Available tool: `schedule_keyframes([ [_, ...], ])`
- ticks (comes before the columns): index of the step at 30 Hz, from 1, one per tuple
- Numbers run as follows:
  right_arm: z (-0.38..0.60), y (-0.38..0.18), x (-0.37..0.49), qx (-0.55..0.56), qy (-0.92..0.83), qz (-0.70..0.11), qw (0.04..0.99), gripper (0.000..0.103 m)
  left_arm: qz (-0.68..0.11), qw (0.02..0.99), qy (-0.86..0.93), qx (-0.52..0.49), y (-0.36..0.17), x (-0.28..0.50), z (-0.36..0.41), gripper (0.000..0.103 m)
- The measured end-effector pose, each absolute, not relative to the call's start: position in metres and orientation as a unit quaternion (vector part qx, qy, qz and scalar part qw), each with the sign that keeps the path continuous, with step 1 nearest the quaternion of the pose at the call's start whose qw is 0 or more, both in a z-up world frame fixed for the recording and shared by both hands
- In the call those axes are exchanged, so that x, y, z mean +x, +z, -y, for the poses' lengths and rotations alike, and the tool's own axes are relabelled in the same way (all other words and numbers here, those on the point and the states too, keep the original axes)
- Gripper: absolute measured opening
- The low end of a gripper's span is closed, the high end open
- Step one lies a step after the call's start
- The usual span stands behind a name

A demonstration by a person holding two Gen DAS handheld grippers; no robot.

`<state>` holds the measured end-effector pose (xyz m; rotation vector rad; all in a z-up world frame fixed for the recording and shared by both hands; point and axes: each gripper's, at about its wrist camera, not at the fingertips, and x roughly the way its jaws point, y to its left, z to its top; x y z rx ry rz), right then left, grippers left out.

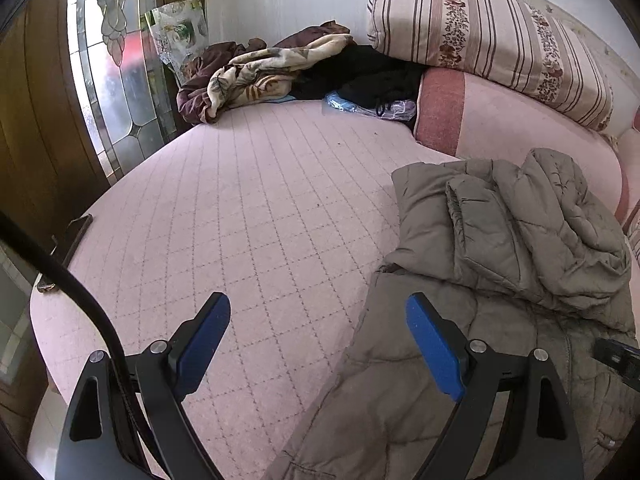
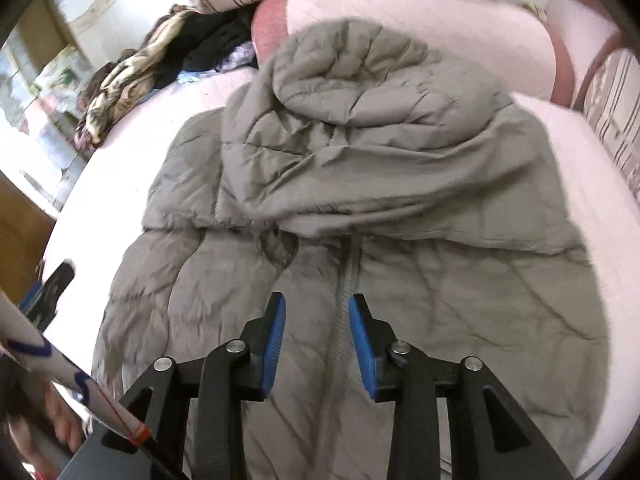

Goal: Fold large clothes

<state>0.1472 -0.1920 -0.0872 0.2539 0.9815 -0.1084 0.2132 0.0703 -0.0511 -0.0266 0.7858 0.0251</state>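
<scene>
A grey-olive padded coat [image 2: 360,184] lies on the pink quilted bed [image 1: 248,208], zipper side up, with its sleeves and hood bunched over the upper half. In the left wrist view the coat [image 1: 500,260] fills the lower right. My left gripper [image 1: 318,312] is open wide and empty, above the coat's left edge and the bedcover. My right gripper [image 2: 317,308] is open and empty, hovering over the coat's zipper [image 2: 344,312] near the middle. The left gripper shows at the left edge of the right wrist view [image 2: 52,292].
A brown-and-cream blanket [image 1: 248,76] and black clothes [image 1: 360,72] are heaped at the bed's far side by a plastic bag [image 1: 360,106]. A striped bolster [image 1: 492,40] rests on the pink headboard cushion [image 1: 512,120]. A stained-glass panel [image 1: 116,72] stands left.
</scene>
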Motion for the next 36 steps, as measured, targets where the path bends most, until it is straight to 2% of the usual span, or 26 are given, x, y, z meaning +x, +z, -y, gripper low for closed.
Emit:
schedule_keyframes([
  [6, 0.232, -0.043, 0.138, 0.122, -0.091, -0.411, 0.899, 0.044, -0.403, 0.914, -0.008, -0.042, -0.056, 0.23, -0.075, 0.089],
  [17, 0.273, 0.006, 0.238, 0.132, -0.134, -0.283, 0.94, 0.044, -0.422, 0.906, -0.034, -0.015, -0.075, 0.263, -0.038, 0.089],
  [20, 0.268, -0.009, 0.268, 0.107, -0.136, -0.292, 0.941, 0.046, -0.429, 0.903, -0.036, -0.011, -0.083, 0.268, -0.031, 0.089],
  [25, 0.267, -0.076, 0.305, 0.099, -0.123, -0.366, 0.917, 0.046, -0.435, 0.9, -0.037, 0.001, -0.092, 0.268, -0.025, 0.089],
  [30, 0.274, -0.123, 0.308, 0.111, -0.12, -0.4, 0.902, 0.046, -0.442, 0.896, -0.041, 0.002, -0.097, 0.269, -0.025, 0.089],
  [36, 0.268, -0.145, 0.294, 0.086, -0.114, -0.411, 0.9, 0.046, -0.451, 0.892, -0.041, 0.001, -0.103, 0.271, -0.026, 0.089],
])
